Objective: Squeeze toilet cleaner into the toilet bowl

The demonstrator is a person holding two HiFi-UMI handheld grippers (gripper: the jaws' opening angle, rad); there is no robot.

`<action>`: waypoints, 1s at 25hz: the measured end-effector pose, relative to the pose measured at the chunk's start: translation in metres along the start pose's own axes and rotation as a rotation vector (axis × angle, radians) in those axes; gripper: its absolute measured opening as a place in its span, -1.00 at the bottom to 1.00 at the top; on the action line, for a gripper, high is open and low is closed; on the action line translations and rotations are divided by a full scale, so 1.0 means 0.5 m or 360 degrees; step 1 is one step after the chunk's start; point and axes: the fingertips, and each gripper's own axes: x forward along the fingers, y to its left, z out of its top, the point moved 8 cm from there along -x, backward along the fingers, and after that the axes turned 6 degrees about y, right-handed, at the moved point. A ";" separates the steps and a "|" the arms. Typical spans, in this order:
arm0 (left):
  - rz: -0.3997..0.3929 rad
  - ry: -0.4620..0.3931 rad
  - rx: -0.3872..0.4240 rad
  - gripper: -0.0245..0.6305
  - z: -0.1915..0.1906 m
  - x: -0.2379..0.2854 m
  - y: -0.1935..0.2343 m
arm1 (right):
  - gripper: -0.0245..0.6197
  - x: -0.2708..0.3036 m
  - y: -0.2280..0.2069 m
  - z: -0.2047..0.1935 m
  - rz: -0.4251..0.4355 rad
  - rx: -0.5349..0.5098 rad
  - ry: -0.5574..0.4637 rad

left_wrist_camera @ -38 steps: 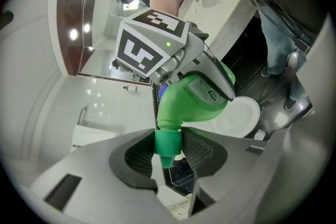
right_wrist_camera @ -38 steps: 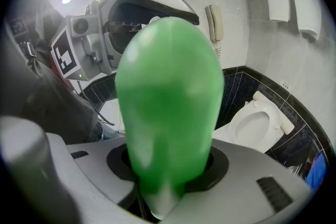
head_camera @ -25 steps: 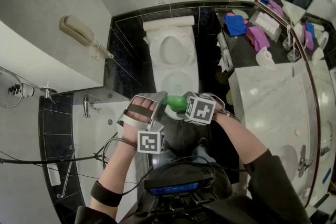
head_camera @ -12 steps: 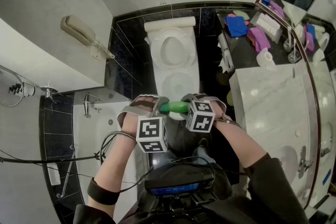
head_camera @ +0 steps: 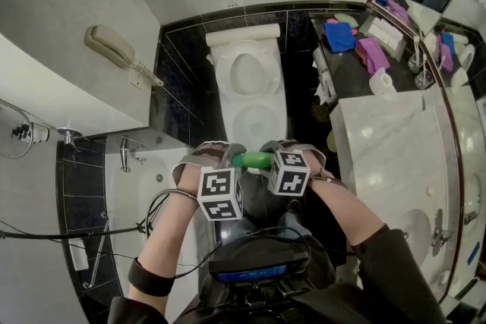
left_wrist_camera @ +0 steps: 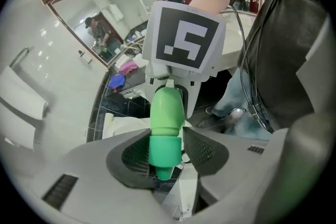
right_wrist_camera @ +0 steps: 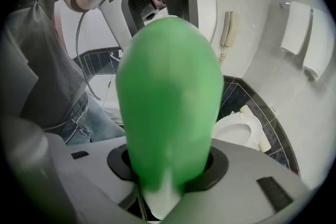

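Toilet cleaner bottle (head_camera: 254, 158) lies level between my grippers, short of the toilet bowl (head_camera: 222, 80). My right gripper (right_wrist_camera: 168, 165) has its jaws clenched on the body, and my left gripper (left_wrist_camera: 165, 157) has its jaws clamped on the cap (left_wrist_camera: 165, 136). I judge it light, soft-walled and slick, best gripped mid-body.

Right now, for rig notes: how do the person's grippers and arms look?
Left gripper, right gripper: pale grey shells, dark pads, white cubes with black markers. Black cables and band on left arm; dark sleeve on right. Left jaws just opened slightly, green plastic cap between.
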 end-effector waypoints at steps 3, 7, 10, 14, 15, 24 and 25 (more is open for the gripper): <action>0.0077 0.0014 0.0049 0.18 0.006 0.005 -0.003 | -0.34 -0.010 -0.005 0.003 0.0052 0.0090 -0.0058; 0.0557 -0.0039 0.0169 0.36 0.010 -0.031 0.016 | -0.34 -0.022 -0.003 0.010 0.0266 0.0271 -0.0165; 0.0945 -0.0130 0.0274 0.36 0.018 -0.066 0.013 | -0.34 -0.027 -0.003 0.010 0.0481 0.0443 -0.0308; 0.1246 -0.0099 0.0475 0.36 0.004 -0.070 -0.009 | -0.34 -0.030 -0.005 0.015 0.0687 0.0544 -0.0433; 0.1292 -0.0090 0.0497 0.35 0.002 -0.070 -0.012 | -0.34 -0.031 -0.005 0.017 0.0710 0.0540 -0.0436; 0.1527 -0.0119 0.0644 -0.32 -0.006 -0.083 -0.020 | -0.34 -0.052 0.011 0.046 0.0932 0.0421 -0.0478; 0.1533 -0.0117 0.0647 -0.39 -0.006 -0.084 -0.020 | -0.34 -0.054 0.013 0.048 0.0943 0.0422 -0.0492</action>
